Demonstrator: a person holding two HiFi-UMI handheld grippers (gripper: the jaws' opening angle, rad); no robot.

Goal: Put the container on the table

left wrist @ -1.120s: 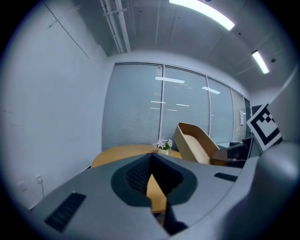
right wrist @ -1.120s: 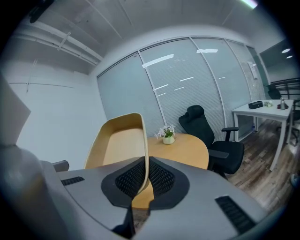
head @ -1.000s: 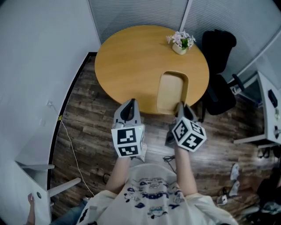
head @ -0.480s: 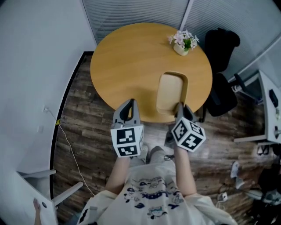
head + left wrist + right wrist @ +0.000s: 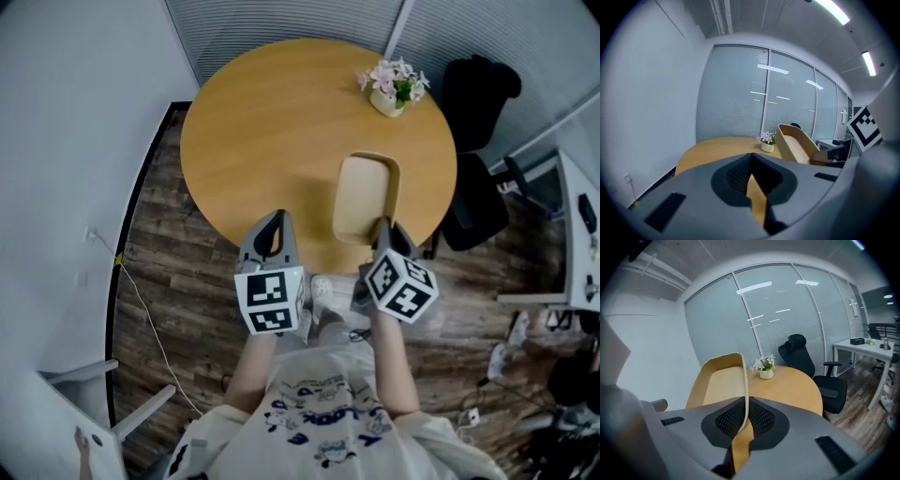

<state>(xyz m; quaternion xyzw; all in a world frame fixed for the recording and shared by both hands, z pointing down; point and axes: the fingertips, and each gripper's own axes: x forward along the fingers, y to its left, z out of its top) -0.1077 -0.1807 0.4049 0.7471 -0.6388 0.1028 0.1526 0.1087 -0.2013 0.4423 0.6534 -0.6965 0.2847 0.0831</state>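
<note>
A tan oblong container (image 5: 364,199) hangs over the near edge of the round wooden table (image 5: 272,122). My right gripper (image 5: 382,226) is shut on the container's near rim. In the right gripper view the thin rim (image 5: 744,394) runs between the jaws and the container (image 5: 717,380) reaches forward above the table (image 5: 787,387). My left gripper (image 5: 273,218) is beside it on the left, over the table's edge, shut with nothing in it. From the left gripper view, the container (image 5: 797,145) shows raised at the right of that gripper (image 5: 751,159).
A small pot of pink flowers (image 5: 392,86) stands at the table's far right. A black office chair (image 5: 473,141) is beyond the table on the right, with a white desk (image 5: 577,234) further right. The floor is wood planks, with a wall on the left.
The person has stepped toward the table. Both grippers and the held container now reach further over its near edge. Neither grip has changed.
</note>
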